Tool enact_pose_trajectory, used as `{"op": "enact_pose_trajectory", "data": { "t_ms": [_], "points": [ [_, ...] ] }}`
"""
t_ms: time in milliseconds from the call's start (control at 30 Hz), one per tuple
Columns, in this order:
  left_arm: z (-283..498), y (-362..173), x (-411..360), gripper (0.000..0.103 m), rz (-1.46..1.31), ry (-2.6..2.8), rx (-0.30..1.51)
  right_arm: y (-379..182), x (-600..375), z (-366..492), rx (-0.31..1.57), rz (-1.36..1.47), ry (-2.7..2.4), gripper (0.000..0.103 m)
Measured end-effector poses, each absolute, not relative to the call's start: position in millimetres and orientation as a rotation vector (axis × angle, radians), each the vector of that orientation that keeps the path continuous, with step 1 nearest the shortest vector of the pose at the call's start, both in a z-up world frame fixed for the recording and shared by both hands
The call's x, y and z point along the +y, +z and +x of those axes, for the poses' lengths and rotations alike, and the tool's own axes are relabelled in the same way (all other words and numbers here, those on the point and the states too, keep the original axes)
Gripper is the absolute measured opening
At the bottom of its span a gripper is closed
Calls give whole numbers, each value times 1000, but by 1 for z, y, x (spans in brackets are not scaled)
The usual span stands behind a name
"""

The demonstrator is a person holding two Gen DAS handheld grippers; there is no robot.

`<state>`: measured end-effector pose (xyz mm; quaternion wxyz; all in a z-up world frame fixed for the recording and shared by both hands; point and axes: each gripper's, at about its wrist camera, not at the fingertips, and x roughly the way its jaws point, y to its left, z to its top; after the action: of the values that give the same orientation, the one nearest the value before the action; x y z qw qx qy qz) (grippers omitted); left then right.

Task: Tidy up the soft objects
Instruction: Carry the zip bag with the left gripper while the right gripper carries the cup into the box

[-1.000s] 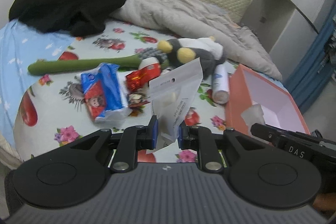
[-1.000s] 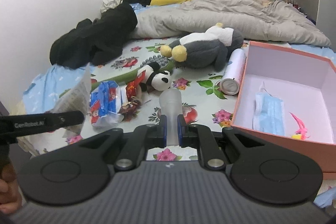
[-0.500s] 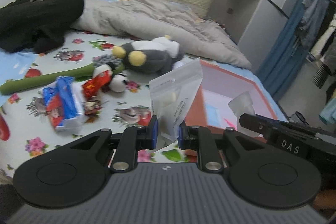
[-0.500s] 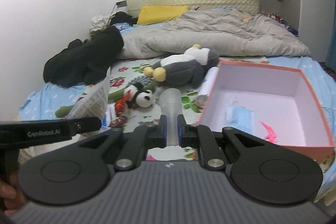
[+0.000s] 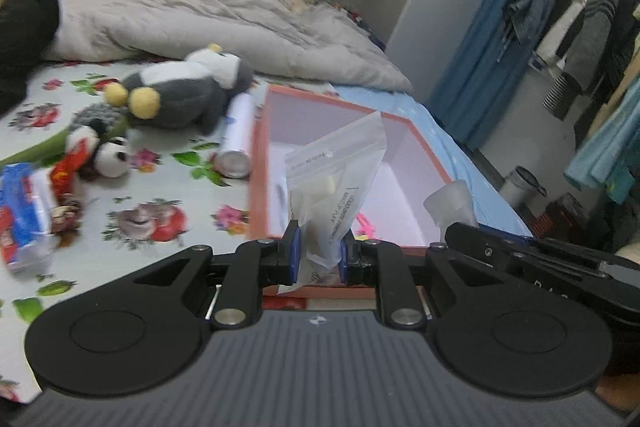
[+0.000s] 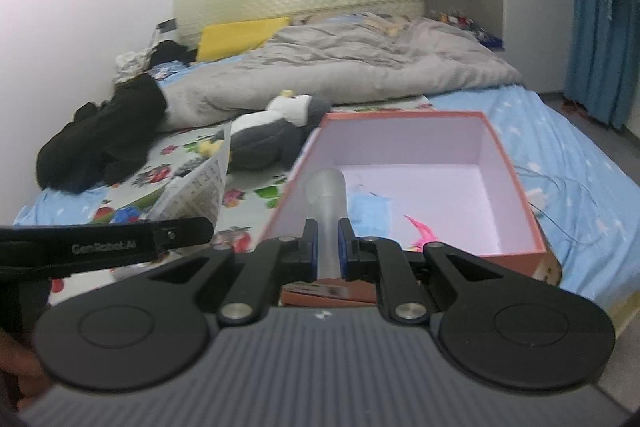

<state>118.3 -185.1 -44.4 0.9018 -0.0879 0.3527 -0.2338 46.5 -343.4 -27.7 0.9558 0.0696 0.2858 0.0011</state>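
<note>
The left gripper [image 5: 316, 253] pinches a light, crinkly pouch [image 5: 334, 183] by its bottom edge; the right gripper [image 6: 327, 247] squeezes a soft translucent piece [image 6: 327, 199], both over the box [image 6: 516, 183].

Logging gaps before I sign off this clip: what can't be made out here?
- Zip bag, left wrist view: small print too blurred to read.
- Translucent piece in the right claw: identity unclear in both views.
- Pink item in the box: partly behind the claw, too small to identify.
</note>
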Motion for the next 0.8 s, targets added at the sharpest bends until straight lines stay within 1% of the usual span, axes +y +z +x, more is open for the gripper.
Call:
{"op": "enact_pose_trajectory", "data": {
  "t_ms": [433, 800],
  "points": [
    [211, -63, -265, 21, -147, -504, 803, -55, -410, 110, 658, 185, -46, 14],
    [281, -103, -309, 21, -94, -503, 906, -94, -453, 163, 746, 240, -85, 15]
  ]
}}
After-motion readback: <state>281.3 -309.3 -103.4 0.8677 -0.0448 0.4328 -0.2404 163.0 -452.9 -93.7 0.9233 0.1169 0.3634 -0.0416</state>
